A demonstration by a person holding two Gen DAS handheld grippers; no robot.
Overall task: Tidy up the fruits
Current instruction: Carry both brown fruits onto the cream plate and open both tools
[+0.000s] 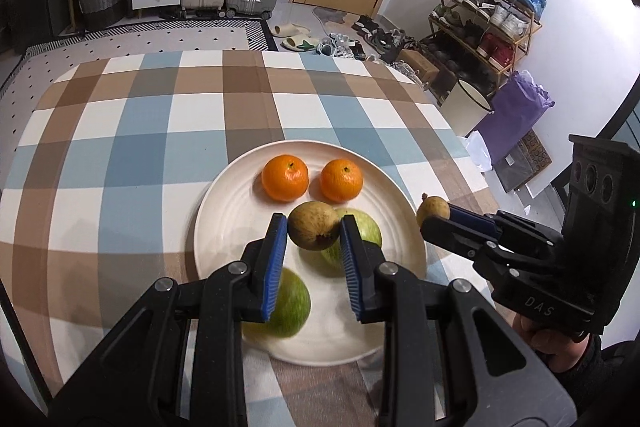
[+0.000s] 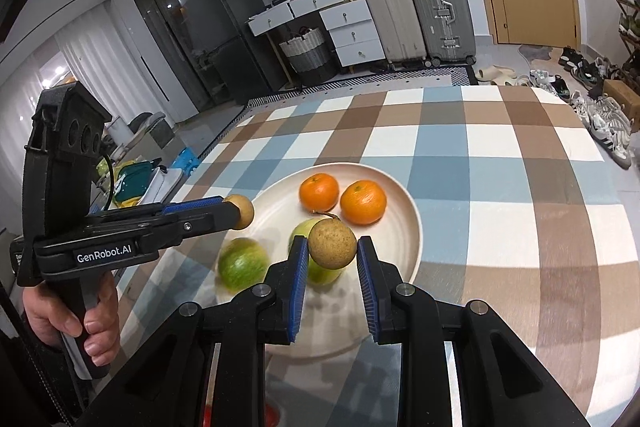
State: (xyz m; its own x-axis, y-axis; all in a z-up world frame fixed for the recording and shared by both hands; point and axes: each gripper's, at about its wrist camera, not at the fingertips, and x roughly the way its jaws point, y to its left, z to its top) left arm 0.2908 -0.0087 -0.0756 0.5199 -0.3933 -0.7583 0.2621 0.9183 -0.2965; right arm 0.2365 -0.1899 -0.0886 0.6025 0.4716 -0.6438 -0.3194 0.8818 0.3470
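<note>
Left gripper [image 1: 314,233] and right gripper [image 2: 333,247] each clamp something.

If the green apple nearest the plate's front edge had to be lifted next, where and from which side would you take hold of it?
Grip the green apple across its widest middle, coming down from above with the fingers on its left and right flanks. It is round and lies alone on the white plate, clear of the oranges, so its sides look free. Both grippers currently hold a brown fruit.

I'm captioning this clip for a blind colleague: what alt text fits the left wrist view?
The left gripper is shut on a small brown-green round fruit above a white ceramic plate holding two oranges and two green apples. At right, the right gripper holds a second brown fruit over the checked tablecloth.
</note>
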